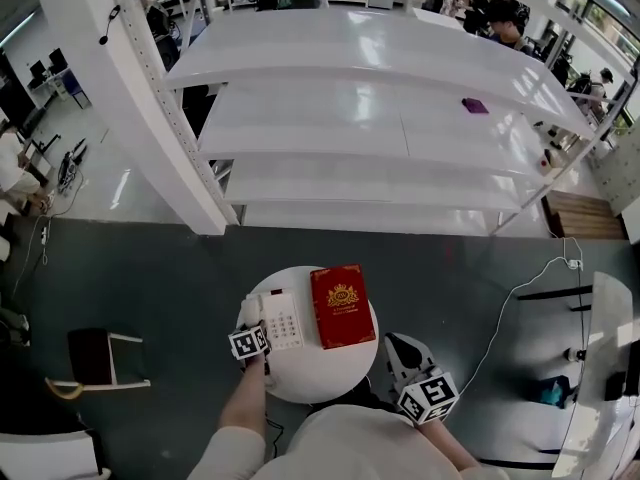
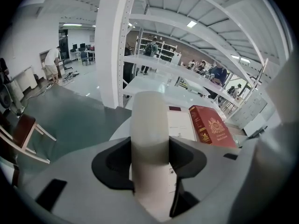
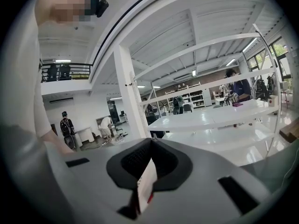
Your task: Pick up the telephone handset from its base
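The left gripper (image 2: 149, 160) and the right gripper (image 3: 148, 171) are each formed as a smooth light-grey moulded shell. A black, rounded recess is set into it around the jaws, and dark rectangular slots are cut to either side. A white marker cube (image 1: 250, 343) printed with black squares is mounted on the left one, a like cube (image 1: 428, 396) on the right. A pale off-white top (image 1: 350, 448) is worn.
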A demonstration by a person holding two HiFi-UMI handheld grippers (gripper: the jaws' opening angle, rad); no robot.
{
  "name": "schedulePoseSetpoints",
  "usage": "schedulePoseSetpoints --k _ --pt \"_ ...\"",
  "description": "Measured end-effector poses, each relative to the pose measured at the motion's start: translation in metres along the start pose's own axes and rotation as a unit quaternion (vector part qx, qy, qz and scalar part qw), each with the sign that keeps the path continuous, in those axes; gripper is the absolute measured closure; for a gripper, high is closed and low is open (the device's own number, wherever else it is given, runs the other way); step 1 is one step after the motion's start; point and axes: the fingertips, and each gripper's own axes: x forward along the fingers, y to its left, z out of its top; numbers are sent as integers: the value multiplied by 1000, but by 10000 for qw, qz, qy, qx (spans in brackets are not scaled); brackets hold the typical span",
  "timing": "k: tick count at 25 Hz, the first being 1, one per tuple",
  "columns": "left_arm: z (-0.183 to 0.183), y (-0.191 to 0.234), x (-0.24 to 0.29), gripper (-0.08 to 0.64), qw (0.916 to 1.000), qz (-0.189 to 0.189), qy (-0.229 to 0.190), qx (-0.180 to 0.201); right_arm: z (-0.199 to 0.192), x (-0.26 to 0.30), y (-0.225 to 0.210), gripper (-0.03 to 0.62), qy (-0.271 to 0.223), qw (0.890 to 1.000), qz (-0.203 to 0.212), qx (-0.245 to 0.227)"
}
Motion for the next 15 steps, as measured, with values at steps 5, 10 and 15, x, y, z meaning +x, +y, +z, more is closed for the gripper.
schedulePoseSetpoints --k 5,10,15 --pt "-4 -4 -17 334 9995 -164 -266 -102 0 -9 0 583 -61 10000 -21 8" --pt "2 -7 -37 334 9977 -369 -549 -173 -1 -7 7 583 -116 9999 73 30" --pt "5 -16 -66 334 9940 -598 -903 -130 2 -1 19 583 -175 9995 281 -3"
